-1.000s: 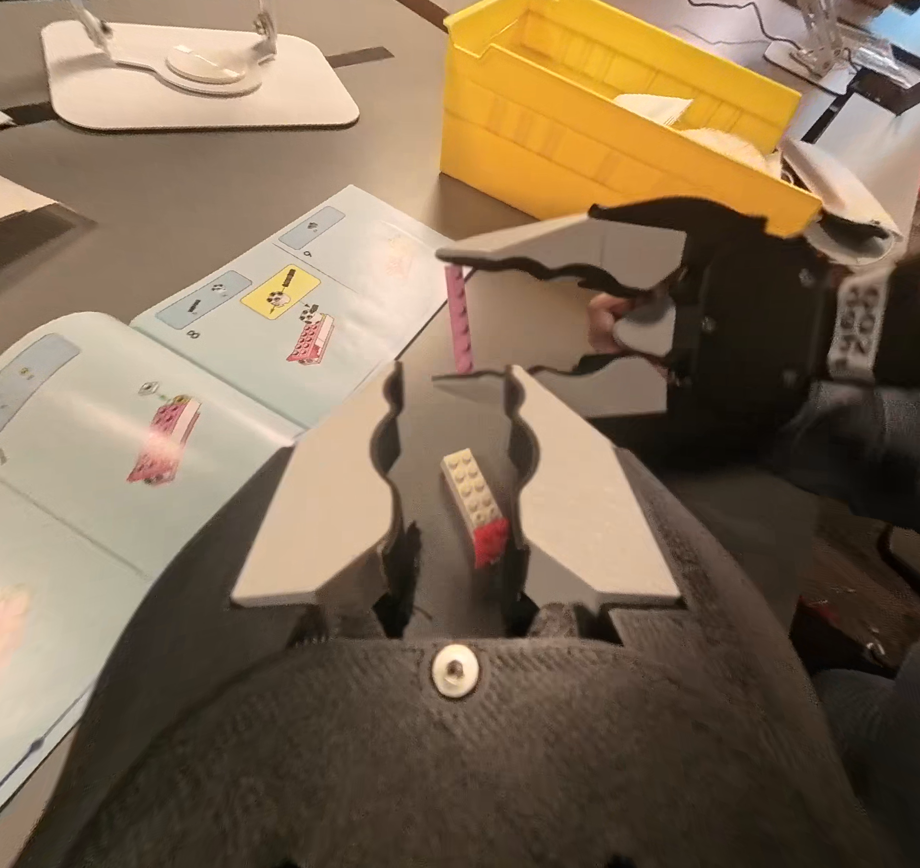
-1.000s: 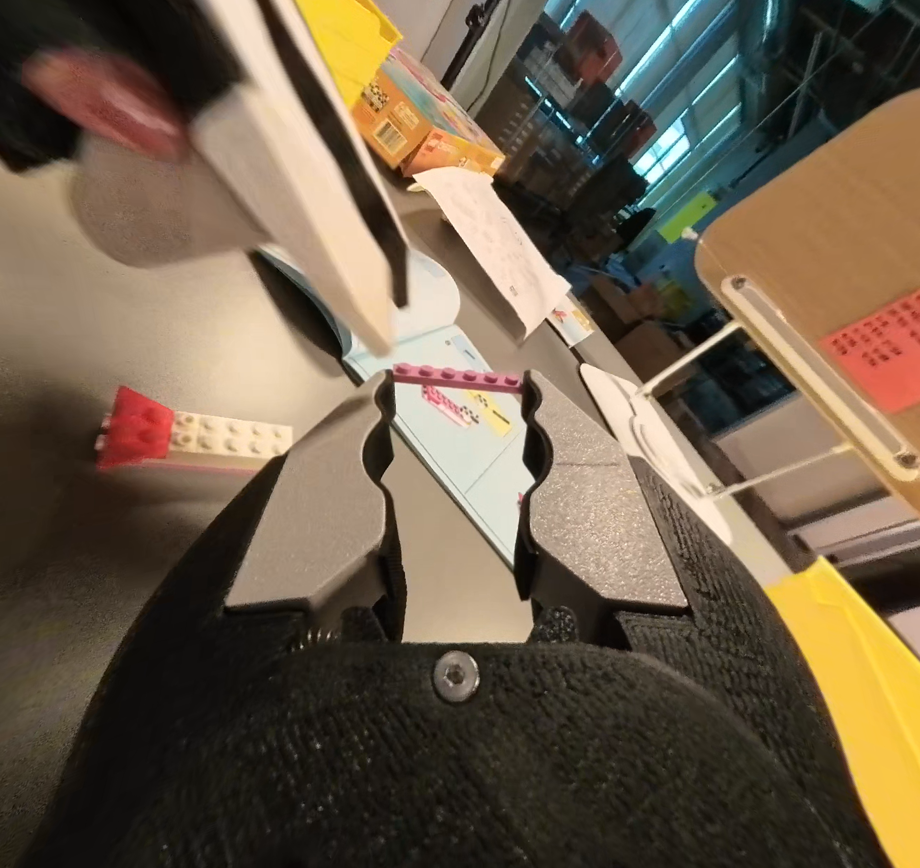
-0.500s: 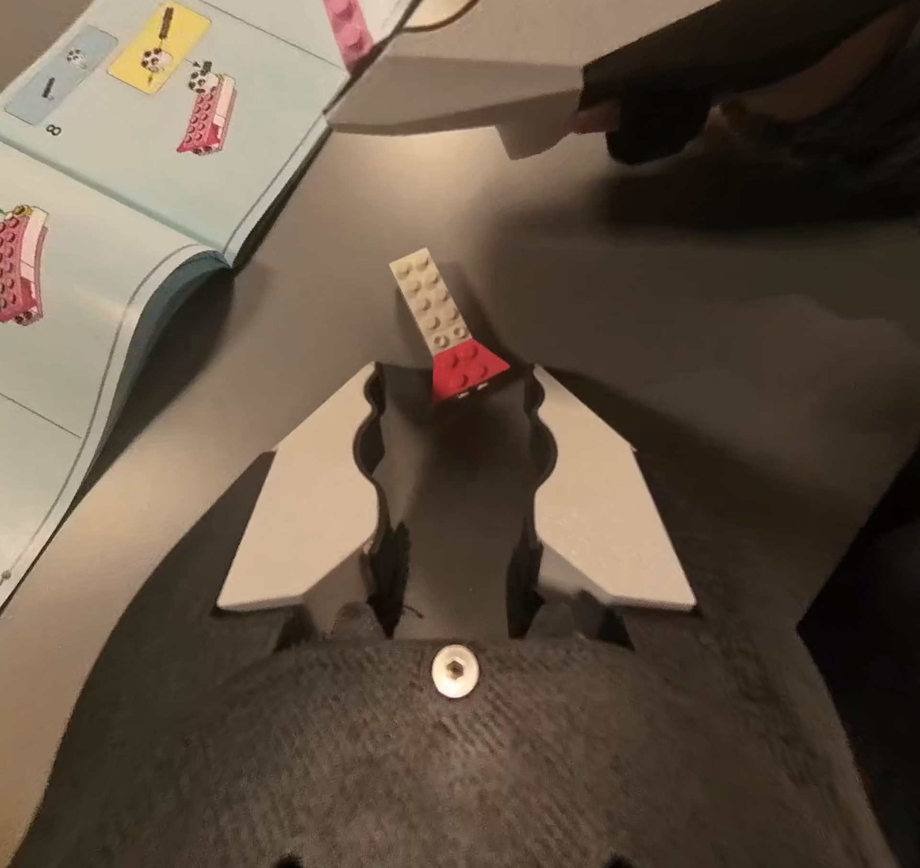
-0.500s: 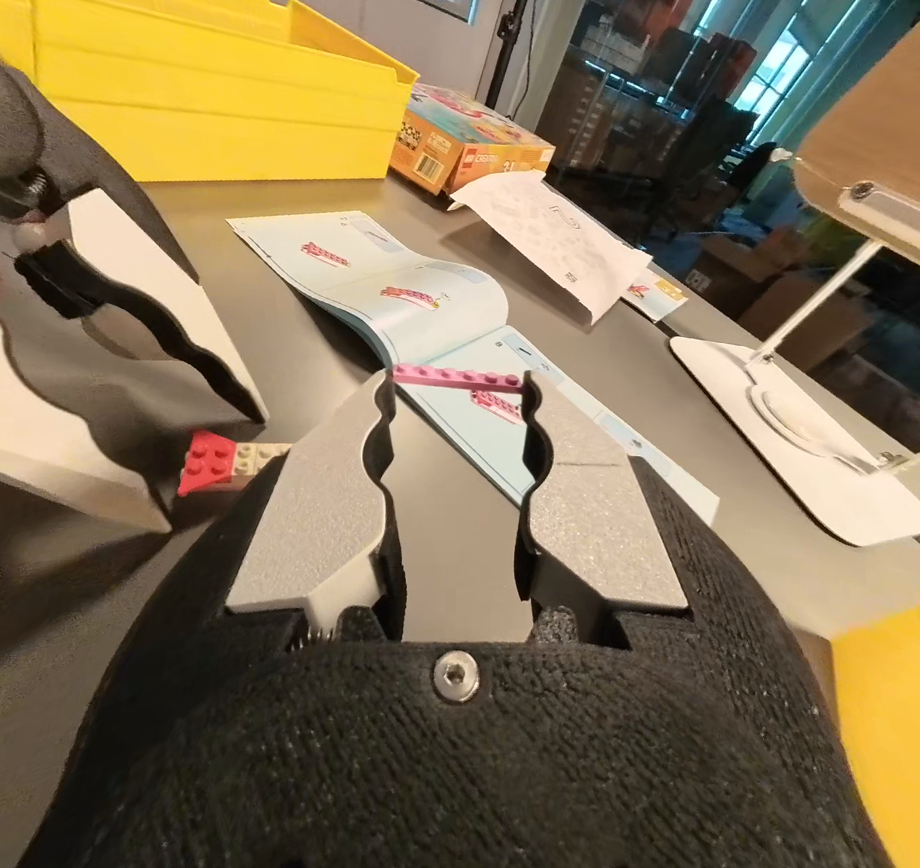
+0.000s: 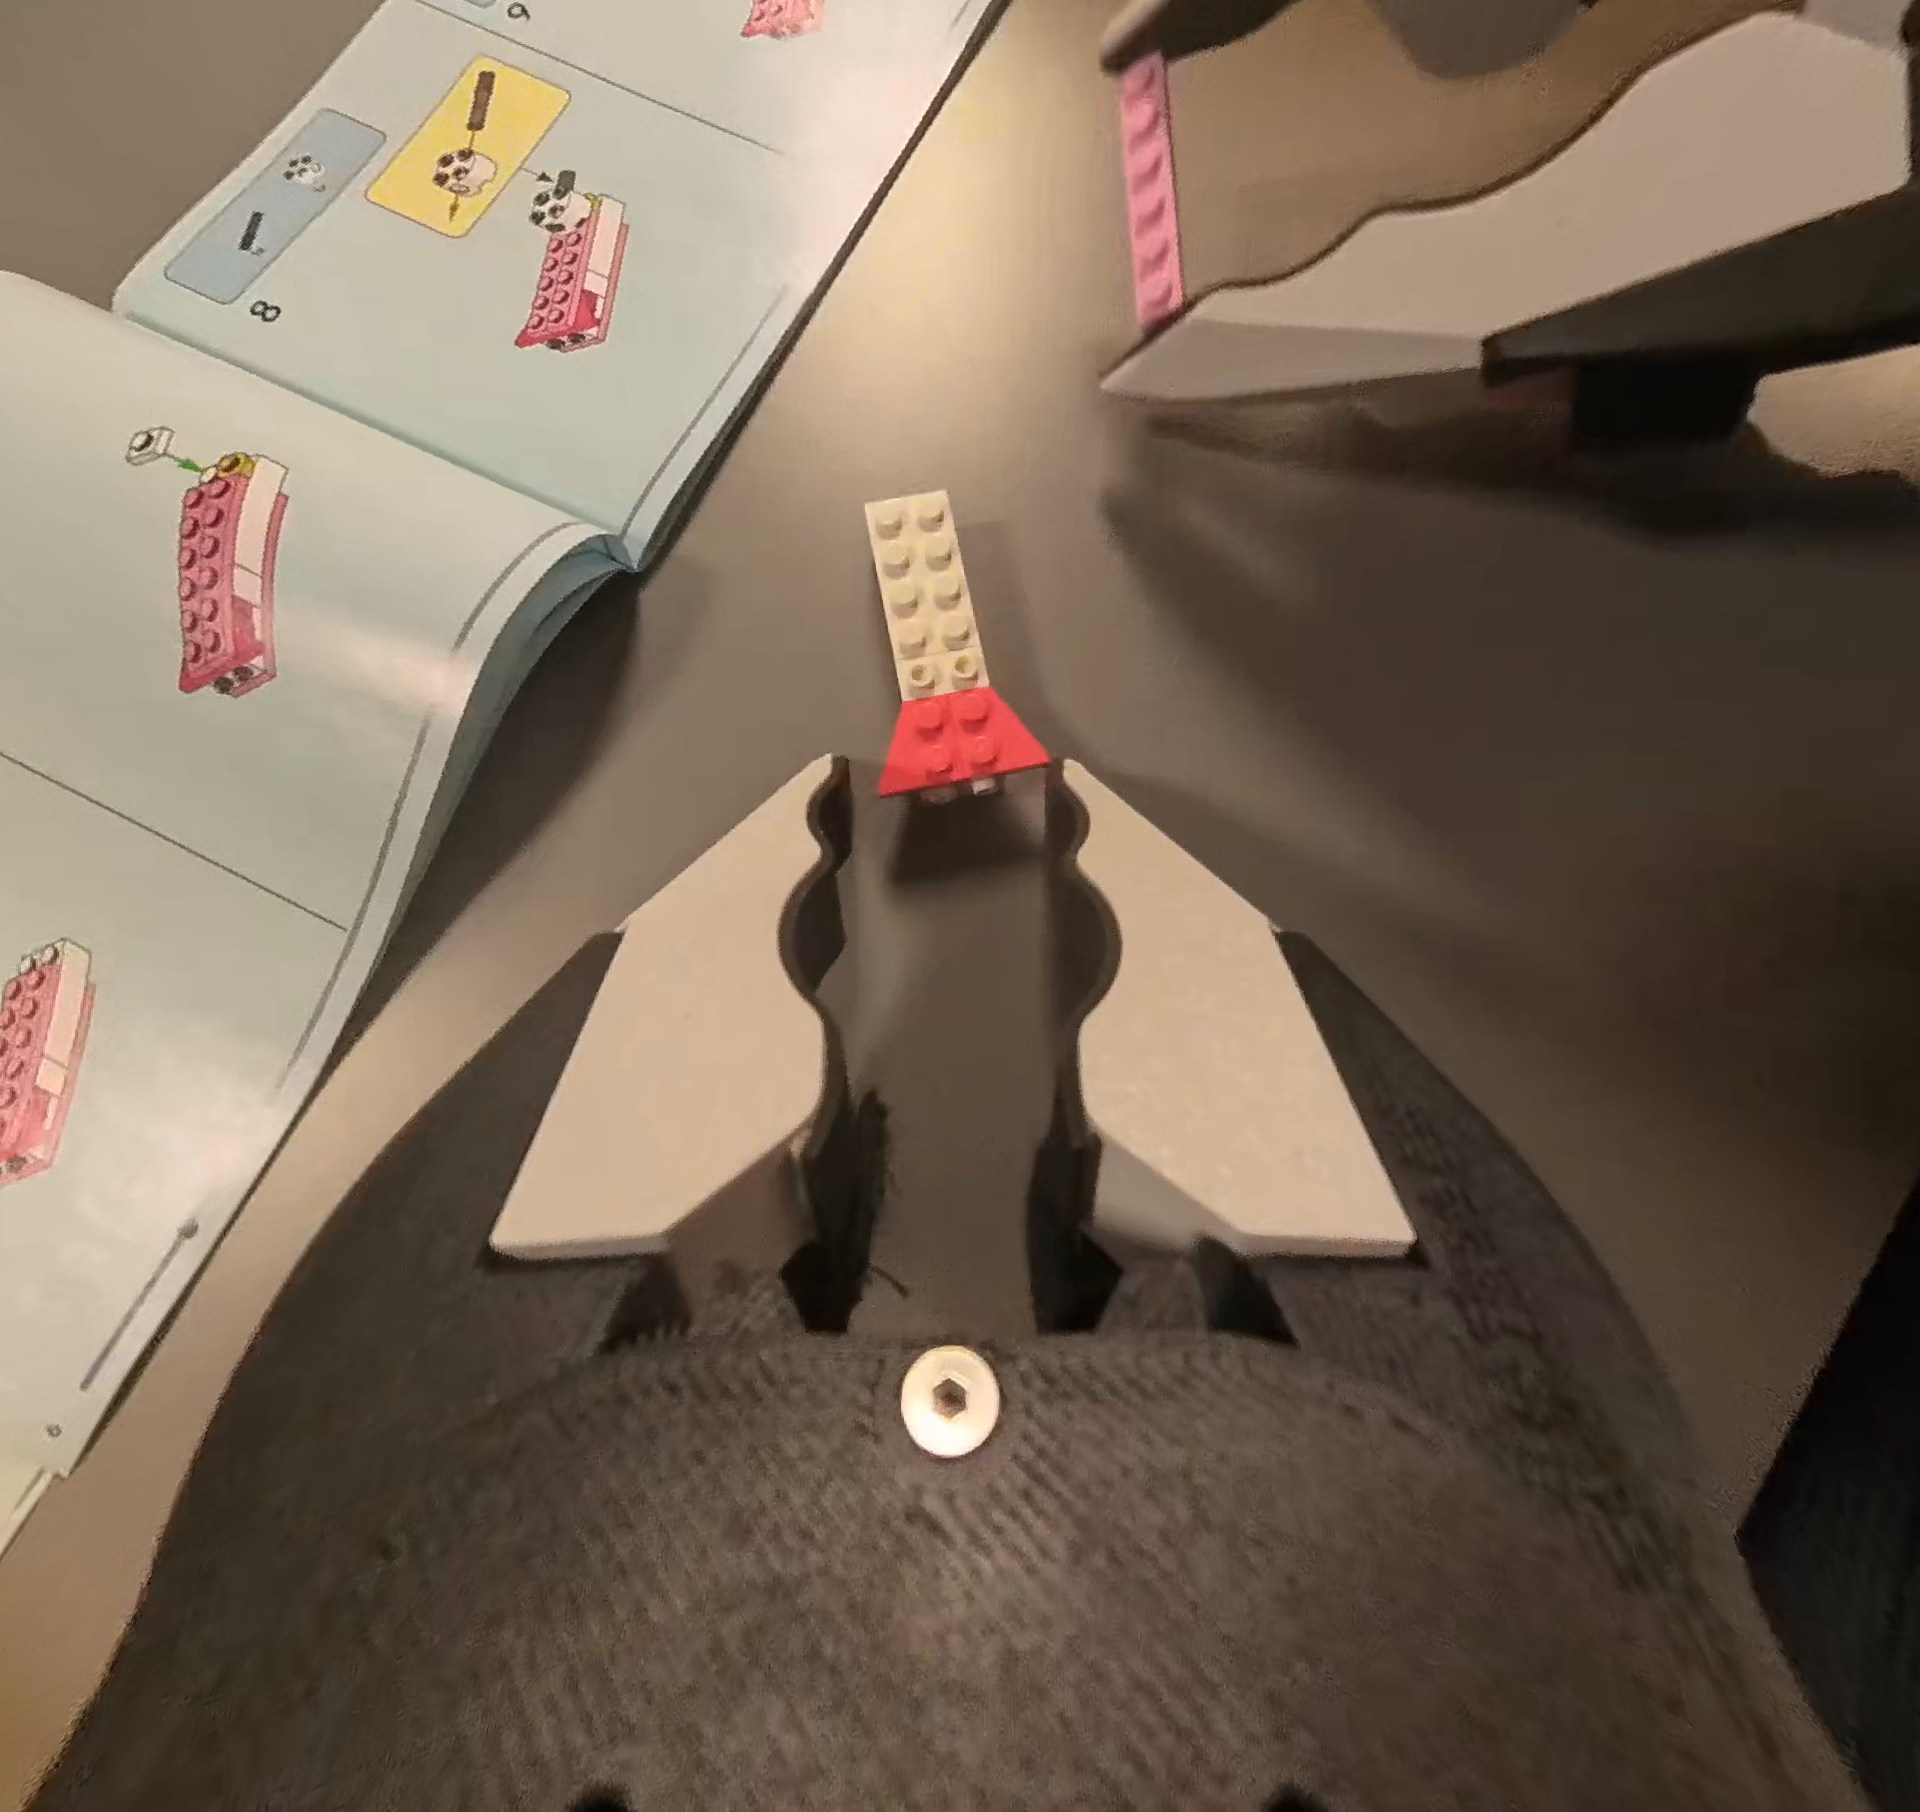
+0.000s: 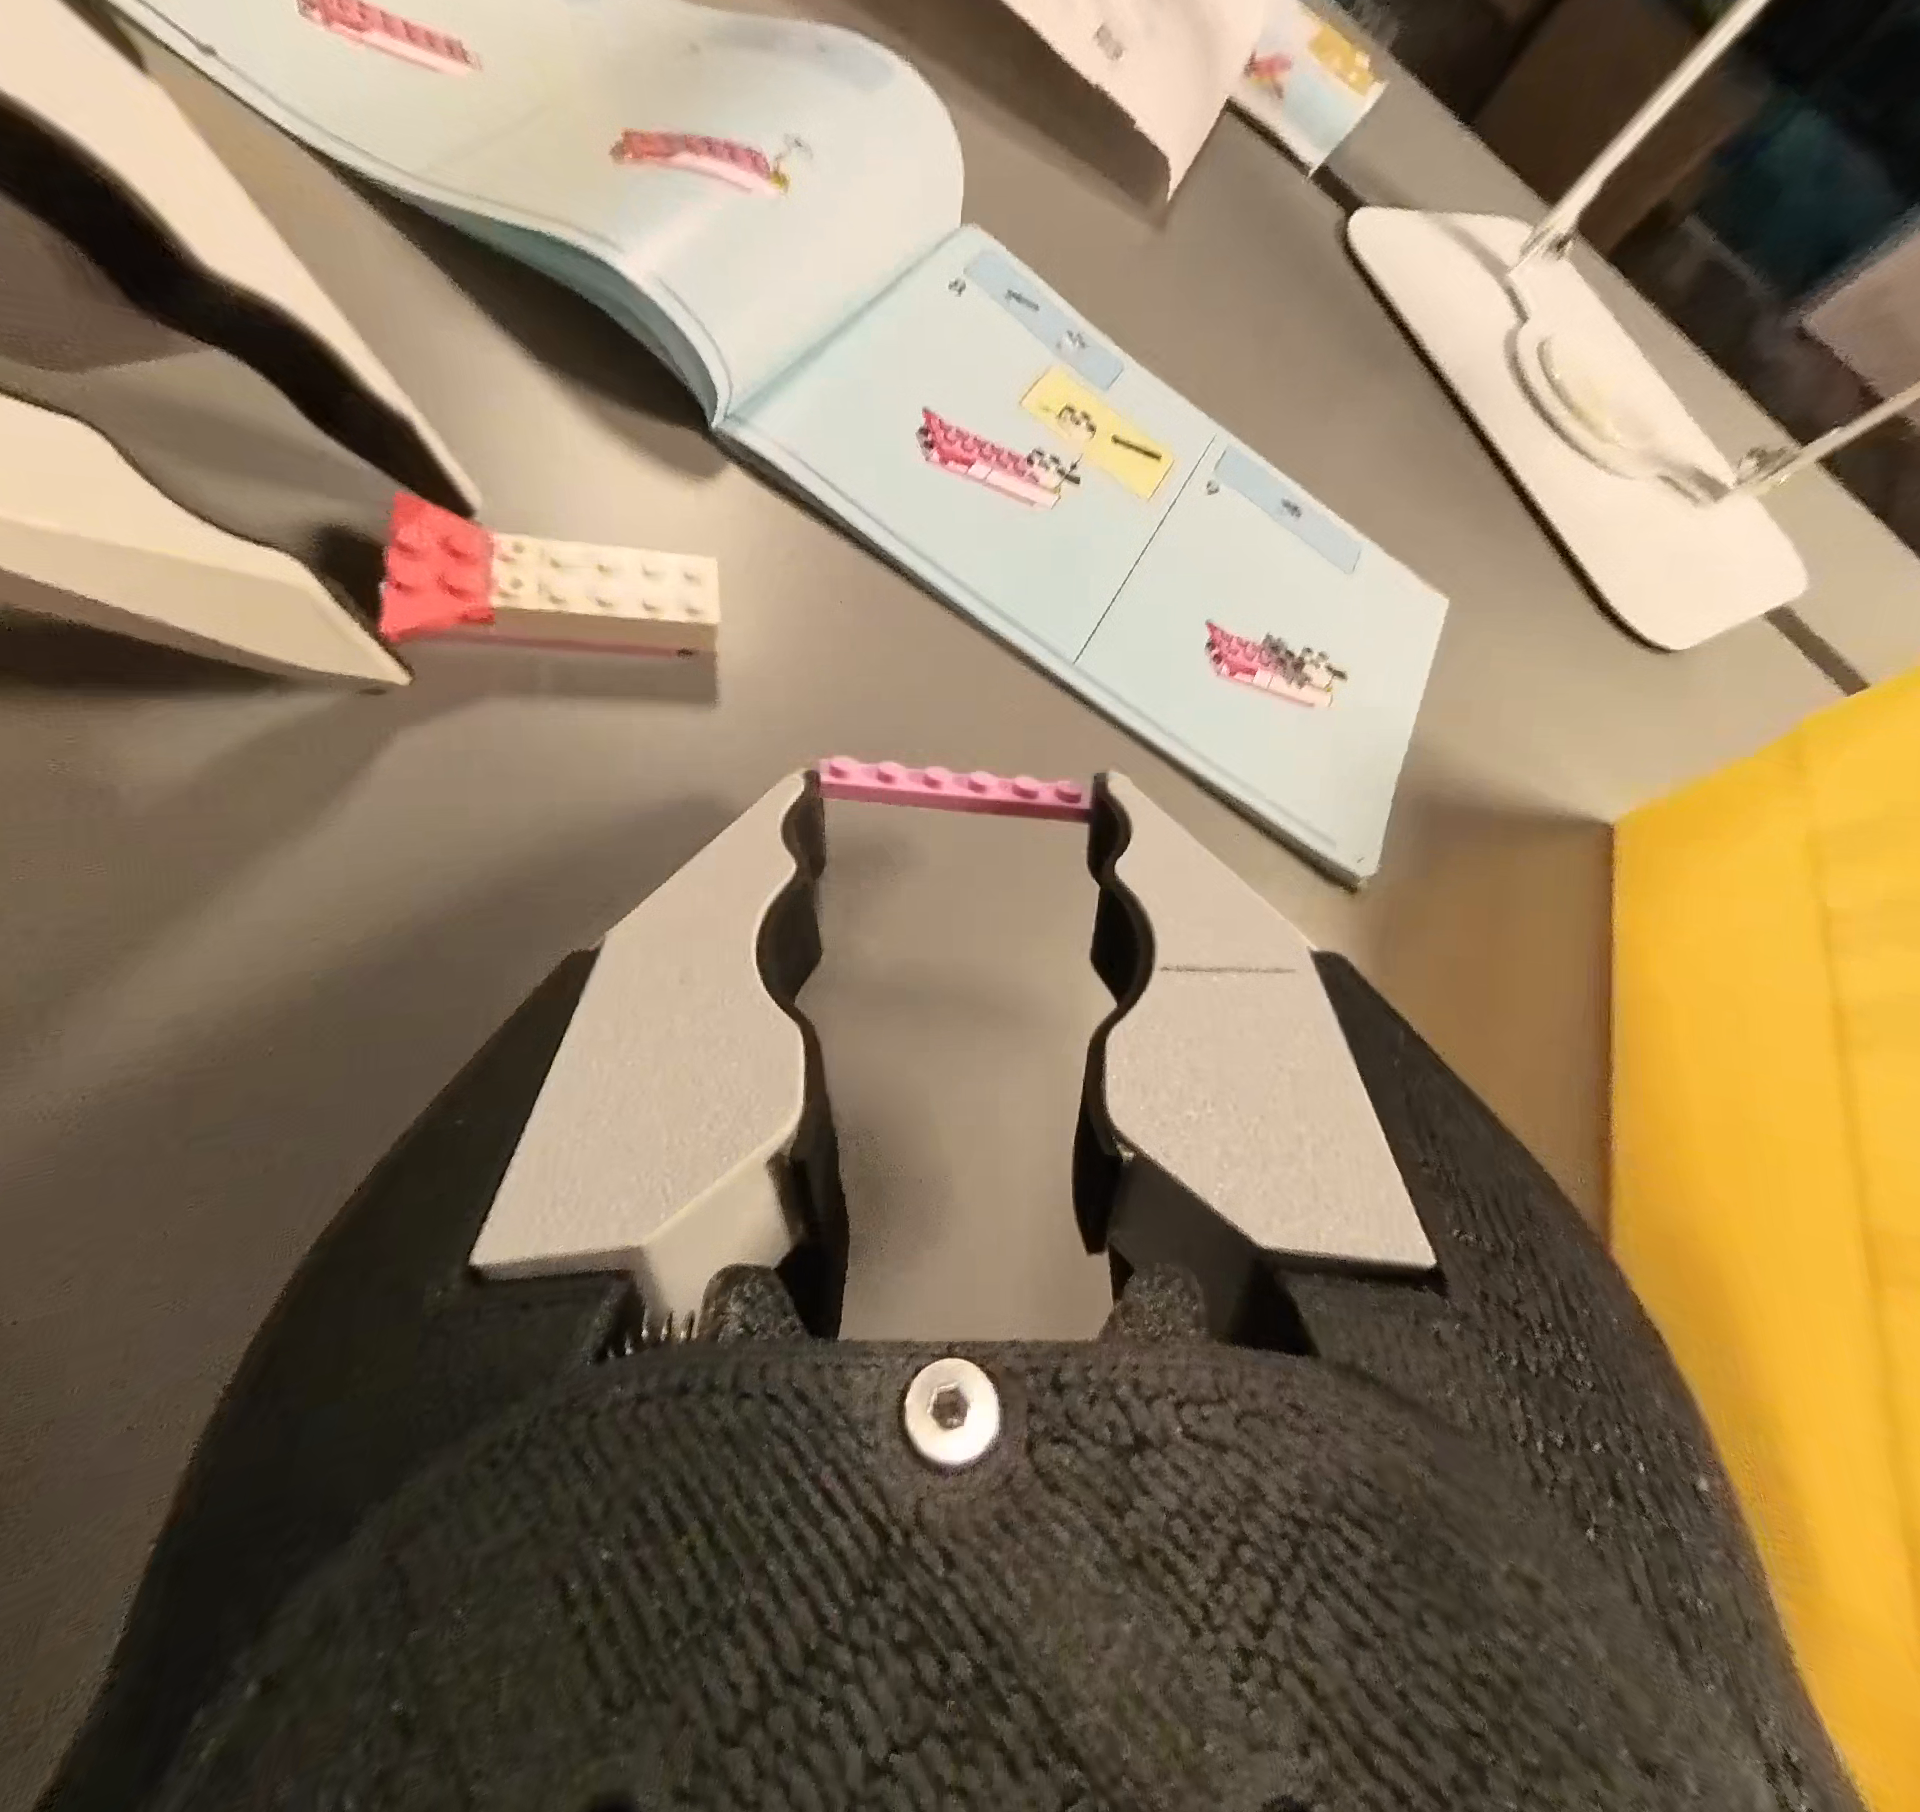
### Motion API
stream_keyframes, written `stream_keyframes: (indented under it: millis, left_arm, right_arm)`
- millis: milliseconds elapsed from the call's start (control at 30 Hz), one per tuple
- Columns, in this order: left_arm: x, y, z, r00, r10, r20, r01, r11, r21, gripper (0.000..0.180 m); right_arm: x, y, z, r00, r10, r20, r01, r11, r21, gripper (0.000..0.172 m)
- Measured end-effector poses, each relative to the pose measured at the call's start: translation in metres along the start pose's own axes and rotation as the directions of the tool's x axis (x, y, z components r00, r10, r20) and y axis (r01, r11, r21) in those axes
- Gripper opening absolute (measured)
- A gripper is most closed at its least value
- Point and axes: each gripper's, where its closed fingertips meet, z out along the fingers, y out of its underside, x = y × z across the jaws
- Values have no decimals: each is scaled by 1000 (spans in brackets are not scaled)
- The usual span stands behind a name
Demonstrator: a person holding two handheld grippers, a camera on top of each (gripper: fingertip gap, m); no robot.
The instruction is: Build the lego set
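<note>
Clamping a pink one-stud-wide plate [image 6: 954, 788] end to end, the right gripper [image 6: 956, 798] holds it crosswise at its very fingertips, both pads pressed against the plate's short ends, above the grey table [image 6: 312, 931].

The landmark is the small brick assembly [image 5: 940, 650] lying flat on that table: a cream two-stud-wide plate with a red wedge plate [image 5: 961, 739] stacked on its near end. The left gripper [image 5: 948, 775] sits right at that red end, fingers apart, the wedge's wide edge lying between the tips. The left tip stands clear of the wedge; at the right tip the gap is too fine to judge.

To the left of the assembly lies an open pale-blue instruction booklet [image 5: 436, 328] with pink model drawings. Beyond and to the right of the assembly the right gripper hangs in the air with the pink plate. Farther past the booklet from the assembly stand a white lamp base [image 6: 1558, 412] and a folded white paper sheet [image 6: 1122, 6]. A yellow bin [image 6: 1766, 1139] stands well to the assembly's right.
</note>
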Motion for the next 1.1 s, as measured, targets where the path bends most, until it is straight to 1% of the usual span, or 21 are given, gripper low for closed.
stream_keyframes:
  millis: [133,333,367,433,467,567,700,767,867,933,967,1000,1100]
  left_arm:
    - [-1,-2,2,999,28,-24,-27,1000,7,37]
    - [-2,-4,4,992,90,-87,-90,996,2,39]
    - [-1,-5,5,989,107,-103,-107,994,-1,38]
    - [4,-5,5,975,163,-153,-164,987,7,30]
    - [5,-6,5,969,182,-165,-182,983,16,29]
    - [5,-6,6,954,220,-202,-220,975,23,29]
    - [5,-6,5,941,238,-242,-240,971,22,30]
    - [5,-5,5,933,256,-254,-258,966,27,29]
    - [8,-4,3,907,293,-302,-292,955,50,29]
    - [16,-1,0,872,330,-363,-326,942,73,29]
    - [23,2,-3,844,351,-407,-346,934,88,29]
    - [28,4,-5,823,371,-430,-363,926,104,29]
    - [35,7,-8,789,433,-436,-413,899,147,29]
  right_arm:
    - [-7,11,2,998,62,16,-61,996,-60,50]
    - [-5,18,0,985,173,14,-171,981,-90,50]
    - [-5,19,-1,982,190,15,-188,978,-94,50]
    - [-5,21,-3,976,216,15,-213,971,-105,50]
    - [-5,22,-4,975,223,13,-220,969,-108,50]
    - [-5,26,-9,971,237,8,-235,964,-122,58]
    - [-7,32,-18,965,259,47,-250,957,-147,67]
    - [-10,27,-22,971,215,101,-203,972,-114,72]
    - [-28,5,-29,964,50,259,-53,999,4,66]
    - [-43,-4,-30,928,-105,357,87,994,68,57]
    - [-46,-7,-26,912,-149,381,132,989,71,54]
    - [-49,-8,-20,893,-166,419,159,986,53,54]
    - [-63,-15,-11,792,-218,570,237,971,43,59]
